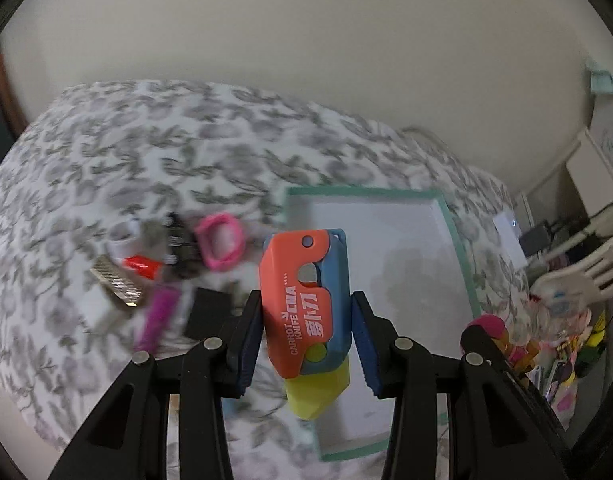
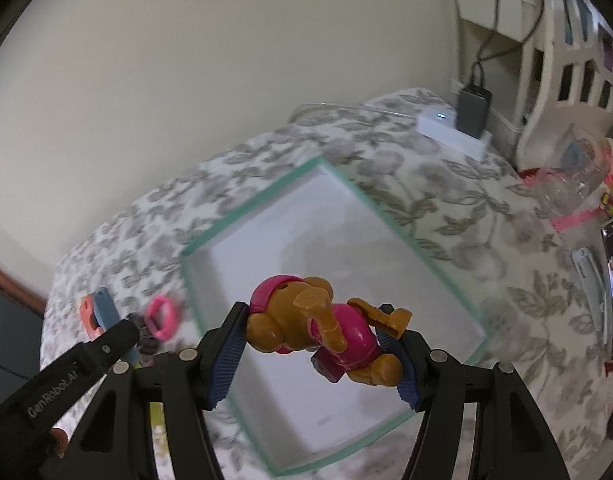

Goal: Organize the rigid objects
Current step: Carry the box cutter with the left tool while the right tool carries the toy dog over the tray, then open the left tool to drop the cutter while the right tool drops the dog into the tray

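Note:
My left gripper [image 1: 304, 320] is shut on an orange, blue and yellow toy carrot knife [image 1: 304, 300], held above the near left edge of a white tray with a green rim [image 1: 460, 264]. My right gripper [image 2: 320, 340] is shut on a brown and pink toy dog figure [image 2: 326, 336], over the same tray [image 2: 262, 208]. In the right wrist view the left gripper [image 2: 106, 344] and the carrot knife [image 2: 98, 312] show at the far left. The right gripper's arm and the toy dog [image 1: 490, 332] show at the right edge of the left wrist view.
Left of the tray on the flowered cloth lie a pink ring [image 1: 220, 246], a red piece [image 1: 140, 266], a purple piece [image 1: 158, 318], a black block [image 1: 206, 312] and a patterned bar [image 1: 116, 286]. A white box with a black charger [image 2: 466, 120] sits behind the tray. Toy clutter fills the right side.

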The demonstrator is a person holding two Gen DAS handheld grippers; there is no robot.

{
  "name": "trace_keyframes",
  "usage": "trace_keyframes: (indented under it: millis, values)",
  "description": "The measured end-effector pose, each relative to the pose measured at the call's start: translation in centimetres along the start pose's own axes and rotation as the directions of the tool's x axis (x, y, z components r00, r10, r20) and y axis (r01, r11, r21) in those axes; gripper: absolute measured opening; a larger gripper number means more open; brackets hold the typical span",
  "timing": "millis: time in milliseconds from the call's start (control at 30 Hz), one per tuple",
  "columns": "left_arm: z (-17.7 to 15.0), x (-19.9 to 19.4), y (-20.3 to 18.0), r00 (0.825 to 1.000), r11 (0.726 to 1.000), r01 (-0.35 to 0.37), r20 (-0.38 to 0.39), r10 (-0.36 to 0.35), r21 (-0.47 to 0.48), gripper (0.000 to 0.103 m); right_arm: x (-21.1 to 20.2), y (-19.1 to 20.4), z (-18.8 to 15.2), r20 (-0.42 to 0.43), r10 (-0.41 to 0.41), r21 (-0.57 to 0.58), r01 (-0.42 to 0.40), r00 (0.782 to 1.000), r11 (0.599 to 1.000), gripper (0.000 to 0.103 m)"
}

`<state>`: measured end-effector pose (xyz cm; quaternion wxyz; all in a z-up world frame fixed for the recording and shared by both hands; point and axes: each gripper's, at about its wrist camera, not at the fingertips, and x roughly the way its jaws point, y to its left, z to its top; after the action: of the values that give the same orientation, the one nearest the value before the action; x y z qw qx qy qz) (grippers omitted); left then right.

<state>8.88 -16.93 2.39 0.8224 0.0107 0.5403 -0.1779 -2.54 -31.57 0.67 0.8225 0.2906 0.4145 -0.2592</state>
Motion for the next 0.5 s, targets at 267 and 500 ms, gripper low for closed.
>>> trace_keyframes:
  millis: [267,500]
  values:
    - [0.3,4.5,-3.9,0.999,0.999,-0.025,-0.035,0.026,0.046,0.045,2.6,-3.4,1.4,-0.031,-0.059,0.040,0.060,0.998,0.997,0.067]
    - [0.2,7.5,-5.1,0.996,0.996,-0.063,-0.066,0.067,0.060,0.045,4.9,-2.9,1.2,-0.052,-0.102,-0.029,0.100,0.993,0.995,0.068]
